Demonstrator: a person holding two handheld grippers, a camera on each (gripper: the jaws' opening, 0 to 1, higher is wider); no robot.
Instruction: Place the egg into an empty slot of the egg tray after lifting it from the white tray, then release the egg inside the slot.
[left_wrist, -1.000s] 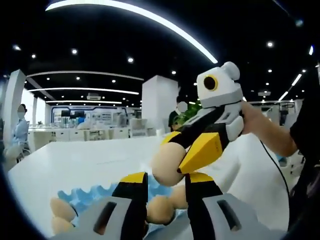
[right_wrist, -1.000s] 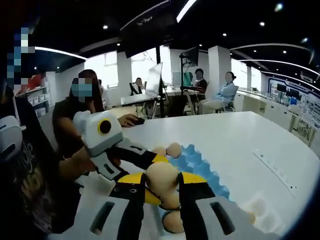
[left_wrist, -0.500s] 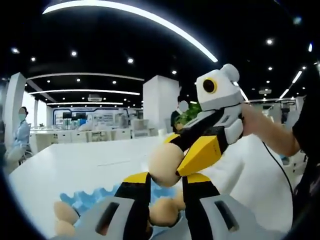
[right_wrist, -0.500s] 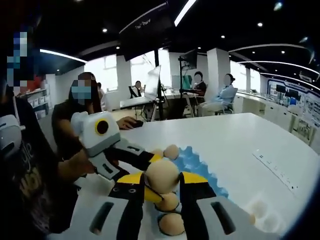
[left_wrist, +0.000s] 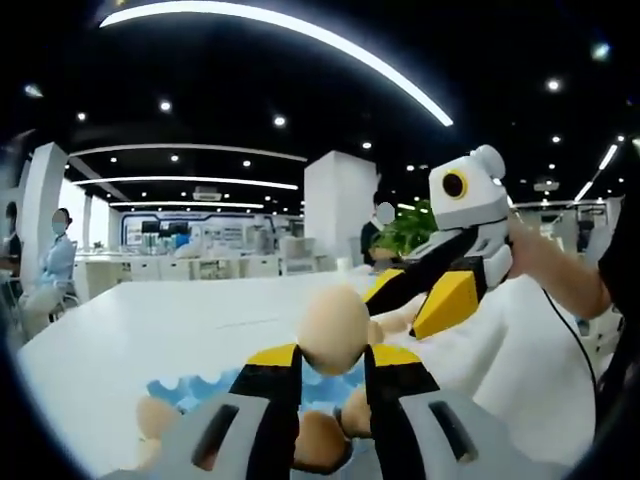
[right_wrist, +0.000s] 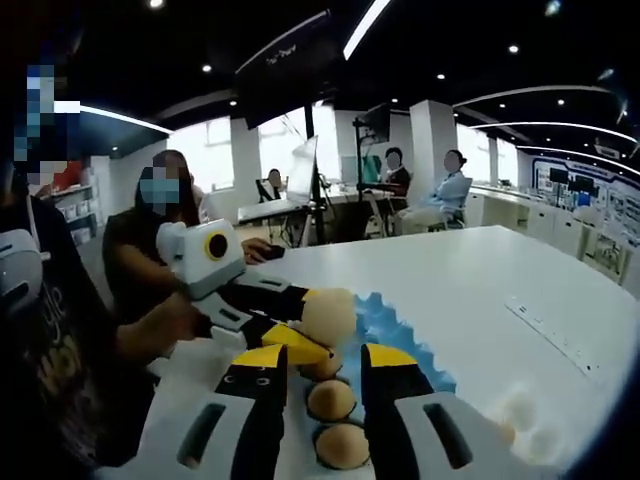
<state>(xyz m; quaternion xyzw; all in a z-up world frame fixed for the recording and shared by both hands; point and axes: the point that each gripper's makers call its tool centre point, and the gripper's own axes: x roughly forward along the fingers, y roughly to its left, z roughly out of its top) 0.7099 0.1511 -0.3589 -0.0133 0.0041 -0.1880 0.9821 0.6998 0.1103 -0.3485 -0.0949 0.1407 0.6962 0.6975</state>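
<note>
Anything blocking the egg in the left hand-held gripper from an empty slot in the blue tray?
Nothing visible. The egg sits in the left hand-held gripper just above the egg tray. Other eggs fill near slots. The right hand-held gripper is open alongside.

White table (right_wrist: 470, 280) runs wide, with a long thin strip (right_wrist: 552, 338) lying flat on it toward the right edge. Behind the table, seated people (right_wrist: 445, 190) by a white pillar (right_wrist: 432, 145), plus a stand with a dark monitor (right_wrist: 375, 120) and a tilted white panel (right_wrist: 305, 165). Another person in a dark top (right_wrist: 150, 240) sits at far left. Left gripper view: curved ceiling light strip (left_wrist: 290, 40), white column (left_wrist: 335, 210), green plant (left_wrist: 410, 228), seated person in pale blue (left_wrist: 55, 270), white counters (left_wrist: 220, 265) at the back.
</note>
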